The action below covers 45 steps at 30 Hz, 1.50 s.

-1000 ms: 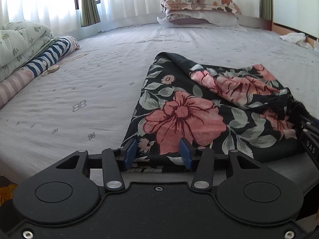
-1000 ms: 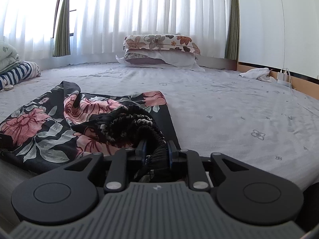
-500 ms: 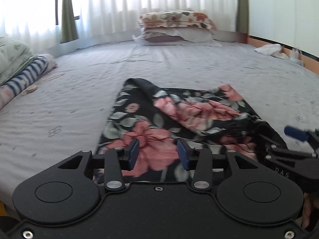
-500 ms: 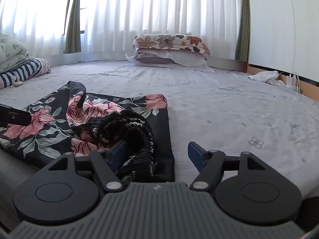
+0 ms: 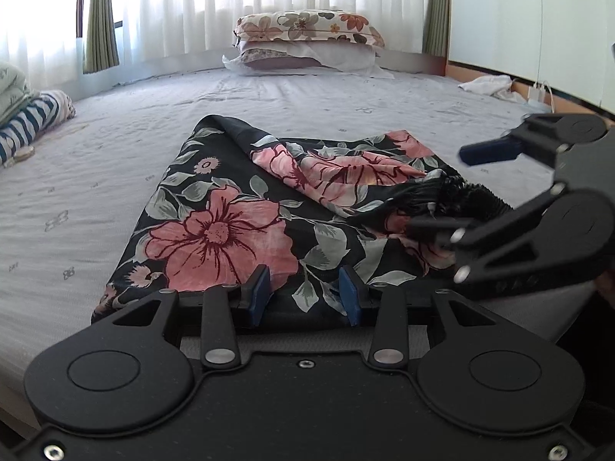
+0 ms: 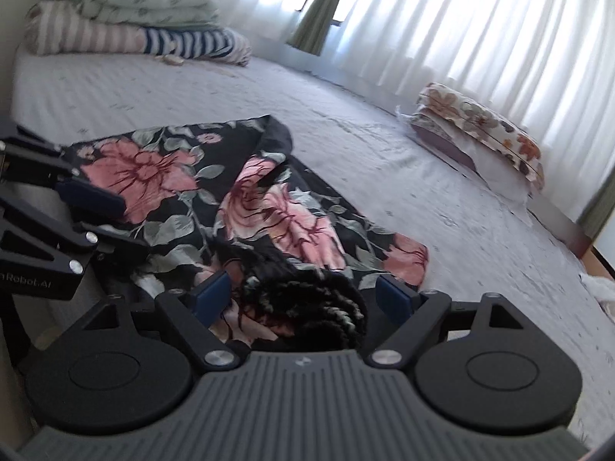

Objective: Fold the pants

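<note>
Jaws spread on both: left gripper [image 5: 303, 288] above the floral pants' [image 5: 230, 223] near edge, right gripper [image 6: 303, 296] straddling their bunched black waistband [image 6: 307, 303] on the bed [image 5: 96, 176]

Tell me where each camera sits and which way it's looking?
Left wrist: sits on the left gripper, low at the bed's near edge, facing the stacked pillows; its open fingers and the right gripper show.
Right wrist: sits on the right gripper, tilted, facing the striped bedding; left gripper shows.
Both share the floral pants.
</note>
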{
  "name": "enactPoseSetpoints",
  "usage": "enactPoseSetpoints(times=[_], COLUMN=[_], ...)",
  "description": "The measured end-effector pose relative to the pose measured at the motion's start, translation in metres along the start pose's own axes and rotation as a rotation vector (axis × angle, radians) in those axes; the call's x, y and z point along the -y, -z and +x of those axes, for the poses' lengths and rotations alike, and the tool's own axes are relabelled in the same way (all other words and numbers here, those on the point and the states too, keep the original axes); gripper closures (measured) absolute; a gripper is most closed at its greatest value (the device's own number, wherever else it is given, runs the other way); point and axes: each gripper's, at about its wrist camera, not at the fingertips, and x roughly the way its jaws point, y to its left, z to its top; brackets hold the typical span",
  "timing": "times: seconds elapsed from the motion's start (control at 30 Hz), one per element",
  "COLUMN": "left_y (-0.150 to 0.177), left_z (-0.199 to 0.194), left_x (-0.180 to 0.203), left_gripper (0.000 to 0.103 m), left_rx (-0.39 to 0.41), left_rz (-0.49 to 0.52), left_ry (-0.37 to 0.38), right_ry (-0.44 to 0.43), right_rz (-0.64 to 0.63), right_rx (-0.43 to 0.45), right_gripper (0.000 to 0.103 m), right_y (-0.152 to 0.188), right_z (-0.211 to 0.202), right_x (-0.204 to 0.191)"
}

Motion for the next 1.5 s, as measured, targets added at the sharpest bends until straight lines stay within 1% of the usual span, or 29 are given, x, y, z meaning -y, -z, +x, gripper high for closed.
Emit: enactPoseSetpoints(times=[0.1, 0.13, 0.17, 0.2, 0.27, 0.3, 0.37, 0.43, 0.5, 0.53, 0.6, 0.67, 0.7, 0.77, 0.8, 0.83, 0.87, 0.9, 0.93, 1.03, 1.13, 1.17, 1.2, 1.23, 1.27, 1.3, 1.33, 1.4, 1.5], left_y=[0.001, 0.002, 0.003, 0.004, 0.005, 0.005, 0.006, 0.006, 0.006, 0.006, 0.006, 0.007, 0.007, 0.007, 0.007, 0.007, 0.006, 0.005, 0.004, -0.002, -0.012, -0.017, -0.022, -0.025, -0.03, -0.032, -0.034, -0.033, -0.026], left_z=[-0.001, -0.001, -0.001, -0.001, -0.001, -0.001, -0.001, 0.0, -0.001, -0.001, -0.001, -0.001, -0.001, -0.001, -0.002, -0.002, -0.003, -0.003, -0.004, -0.008, -0.018, -0.021, -0.022, -0.022, -0.02, -0.018, -0.015, -0.01, -0.001], left_x=[-0.003, -0.003, -0.002, -0.002, -0.001, -0.002, -0.003, -0.004, -0.004, -0.004, -0.005, -0.005, -0.005, -0.005, -0.005, -0.005, -0.006, -0.007, -0.008, -0.015, -0.026, -0.031, -0.037, -0.042, -0.048, -0.052, -0.055, -0.058, -0.06], left_gripper=[0.064, 0.064, 0.064, 0.064, 0.064, 0.064, 0.064, 0.064, 0.064, 0.064, 0.064, 0.063, 0.063, 0.061, 0.061, 0.059, 0.058, 0.057, 0.056, 0.055, 0.055, 0.055, 0.056, 0.06, 0.073, 0.08, 0.083, 0.083, 0.083], left_rx=[0.007, 0.01, 0.013, 0.016, 0.02, 0.021, 0.022, 0.023, 0.024, 0.024, 0.023, 0.023, 0.022, 0.02, 0.018, 0.015, 0.012, 0.009, 0.005, 0.004, 0.035, 0.047, 0.06, 0.068, 0.071, 0.068, 0.063, 0.055, 0.015], left_rz=[-0.005, 0.0, 0.006, 0.011, 0.014, 0.013, 0.007, 0.005, 0.005, 0.004, 0.001, 0.0, 0.0, 0.003, 0.002, 0.001, -0.002, -0.007, -0.014, -0.044, -0.092, -0.111, -0.134, -0.151, -0.163, -0.165, -0.164, -0.155, -0.144], left_ry=[0.008, 0.007, 0.006, 0.005, 0.006, 0.009, 0.014, 0.017, 0.017, 0.017, 0.018, 0.019, 0.019, 0.021, 0.023, 0.027, 0.031, 0.036, 0.041, 0.054, 0.037, 0.024, 0.01, -0.004, -0.022, -0.035, -0.052, -0.089, -0.13], right_ry=[-0.008, -0.014, -0.02, -0.023, -0.004, 0.014, 0.063, 0.139, 0.212, 0.245, 0.299, 0.331, 0.34, 0.351, 0.351, 0.341, 0.346, 0.355, 0.358, 0.316, 0.251, 0.216, 0.174, 0.13, 0.089, 0.049, 0.013, -0.046, -0.052], right_rz=[-0.053, -0.045, -0.027, -0.004, 0.047, 0.076, 0.118, 0.159, 0.219, 0.253, 0.341, 0.43, 0.466, 0.533, 0.557, 0.57, 0.571, 0.568, 0.565, 0.576, 0.591, 0.6, 0.606, 0.61, 0.612, 0.619, 0.621, 0.603, 0.562], right_rx=[-0.002, -0.002, -0.003, -0.006, -0.002, 0.004, 0.005, 0.006, 0.003, -0.002, -0.019, -0.058, -0.079, -0.119, -0.116, -0.095, -0.071, -0.054, -0.035, 0.022, 0.081, 0.104, 0.123, 0.133, 0.134, 0.129, 0.125, 0.111, 0.074], right_gripper=[0.012, 0.017, 0.027, 0.03, 0.044, 0.047, 0.067, 0.073, 0.084, 0.086, 0.086, 0.086, 0.084, 0.059, 0.057, 0.046, 0.03, 0.024, 0.021, 0.021, 0.021, 0.024, 0.029, 0.041, 0.051, 0.055, 0.06, 0.062, 0.062], right_y=[-0.003, -0.004, -0.006, -0.008, -0.011, -0.012, -0.013, -0.014, -0.013, -0.012, -0.007, 0.001, 0.005, 0.015, 0.019, 0.021, 0.021, 0.021, 0.019, 0.012, 0.006, 0.004, 0.004, 0.004, 0.005, 0.005, 0.005, 0.008, 0.013], right_z=[0.011, 0.013, 0.016, 0.019, 0.022, 0.024, 0.028, 0.033, 0.038, 0.041, 0.048, 0.055, 0.058, 0.062, 0.06, 0.056, 0.05, 0.045, 0.04, 0.02, 0.003, -0.002, -0.006, -0.009, -0.012, -0.012, -0.012, -0.009, -0.005], right_x=[-0.01, -0.009, -0.005, -0.001, 0.009, 0.017, 0.028, 0.042, 0.056, 0.063, 0.08, 0.095, 0.1, 0.109, 0.111, 0.111, 0.11, 0.11, 0.109, 0.1, 0.088, 0.082, 0.077, 0.072, 0.064, 0.055, 0.048, 0.031, 0.009])
